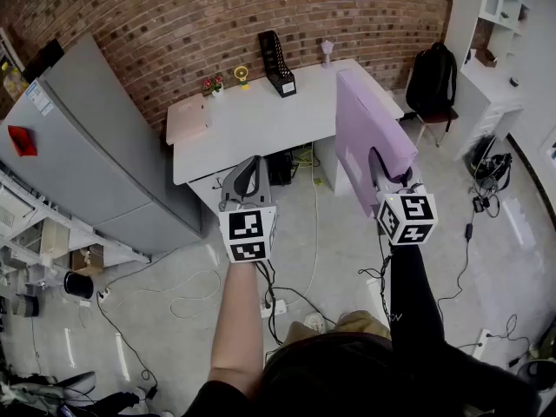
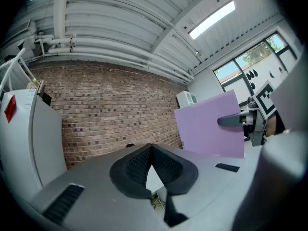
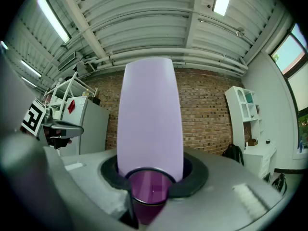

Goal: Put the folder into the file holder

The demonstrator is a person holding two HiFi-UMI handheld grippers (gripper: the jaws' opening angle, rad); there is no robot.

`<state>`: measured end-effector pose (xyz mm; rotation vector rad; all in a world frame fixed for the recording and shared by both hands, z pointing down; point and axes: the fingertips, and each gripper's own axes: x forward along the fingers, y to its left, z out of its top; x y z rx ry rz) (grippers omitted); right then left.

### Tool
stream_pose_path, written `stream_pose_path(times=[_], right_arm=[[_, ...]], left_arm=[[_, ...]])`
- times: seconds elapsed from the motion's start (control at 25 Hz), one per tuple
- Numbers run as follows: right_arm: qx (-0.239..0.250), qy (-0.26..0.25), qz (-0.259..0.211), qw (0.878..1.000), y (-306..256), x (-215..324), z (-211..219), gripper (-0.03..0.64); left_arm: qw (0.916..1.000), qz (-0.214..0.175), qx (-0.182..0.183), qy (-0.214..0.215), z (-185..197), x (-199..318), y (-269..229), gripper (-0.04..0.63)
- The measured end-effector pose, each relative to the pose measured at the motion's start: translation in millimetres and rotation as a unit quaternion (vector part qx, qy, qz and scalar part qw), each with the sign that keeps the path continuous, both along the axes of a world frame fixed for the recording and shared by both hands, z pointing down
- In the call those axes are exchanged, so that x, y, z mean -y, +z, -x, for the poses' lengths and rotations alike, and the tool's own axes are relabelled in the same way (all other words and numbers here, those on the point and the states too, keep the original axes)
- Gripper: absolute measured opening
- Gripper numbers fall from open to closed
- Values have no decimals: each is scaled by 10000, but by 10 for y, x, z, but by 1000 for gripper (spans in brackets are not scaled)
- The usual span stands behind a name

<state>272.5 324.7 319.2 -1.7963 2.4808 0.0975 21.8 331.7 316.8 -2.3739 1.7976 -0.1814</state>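
A black file holder (image 1: 278, 63) stands upright at the back of the white table (image 1: 252, 133), near the brick wall. My right gripper (image 1: 380, 162) is shut on the lower edge of a purple folder (image 1: 367, 133), held on edge in the air to the right of the table's front. The folder fills the middle of the right gripper view (image 3: 149, 114) and shows at the right of the left gripper view (image 2: 211, 124). My left gripper (image 1: 246, 167) hangs in front of the table with its jaws together (image 2: 151, 150) and nothing held.
A grey cabinet (image 1: 87, 146) stands at the left. A black backpack (image 1: 433, 81) sits on a chair at the right, by white shelves (image 1: 504, 24). A small flower pot (image 1: 211, 85) and a pink pad (image 1: 189, 122) are on the table. Cables (image 1: 191, 298) lie on the floor.
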Motion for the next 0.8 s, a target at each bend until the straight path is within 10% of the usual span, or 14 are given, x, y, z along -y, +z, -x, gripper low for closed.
stream_pose_path(times=[0.8], right_arm=[[12,37,-188,9998,-25,-293,76,114]], left_arm=[[9999,-33,-86,44,173,-222,28,9]])
